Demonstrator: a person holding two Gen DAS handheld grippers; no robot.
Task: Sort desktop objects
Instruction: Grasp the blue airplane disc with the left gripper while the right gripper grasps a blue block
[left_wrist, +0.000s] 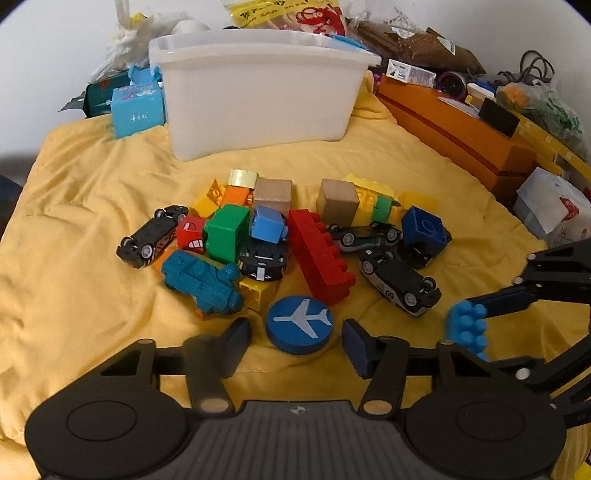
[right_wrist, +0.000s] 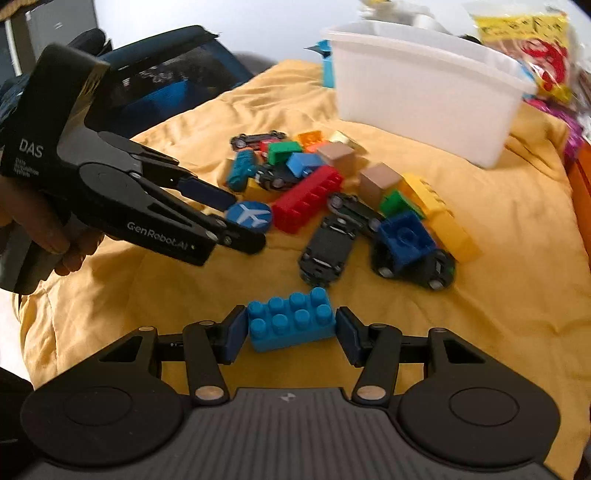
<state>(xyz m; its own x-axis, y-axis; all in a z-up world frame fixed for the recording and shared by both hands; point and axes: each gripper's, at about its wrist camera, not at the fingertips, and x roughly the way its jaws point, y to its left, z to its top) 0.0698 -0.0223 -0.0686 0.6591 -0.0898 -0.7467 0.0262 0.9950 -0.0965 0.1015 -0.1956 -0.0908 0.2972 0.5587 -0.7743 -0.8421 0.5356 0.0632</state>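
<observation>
Left wrist view: left gripper (left_wrist: 296, 334) is angled down over the yellow cloth (left_wrist: 74, 258), jaws straddling the blue disc (left_wrist: 299, 324) with the white aeroplane on it. A visible gap shows between each pad and the disc's rim, so the jaws are apart and not pressing; nothing is held. The disc lies flat on the cloth at the near edge of the toy pile.

Pile contents beyond the disc: red long brick (left_wrist: 319, 254), teal toy truck (left_wrist: 203, 282), green block (left_wrist: 226, 232), two wooden cubes (left_wrist: 273, 194), black toy cars, a dark blue brick (left_wrist: 424, 229), yellow bricks. White plastic bin (left_wrist: 258, 92) stands upright behind the pile, apart from it. Orange box (left_wrist: 454, 136) lies along the cloth's right edge.

Right wrist view: right gripper (right_wrist: 291, 326) sits low on the cloth, nearer the camera than the pile. The light blue studded brick (right_wrist: 291, 319) is between its fingers, studs up. Both pads appear to meet the brick's ends, though the image is soft there; I read it as a grip on the brick. The brick's underside seems to rest on the cloth. The left gripper (right_wrist: 243, 218) enters from the left, held by a hand (right_wrist: 55, 236), tips at the blue disc (right_wrist: 249, 216).
</observation>
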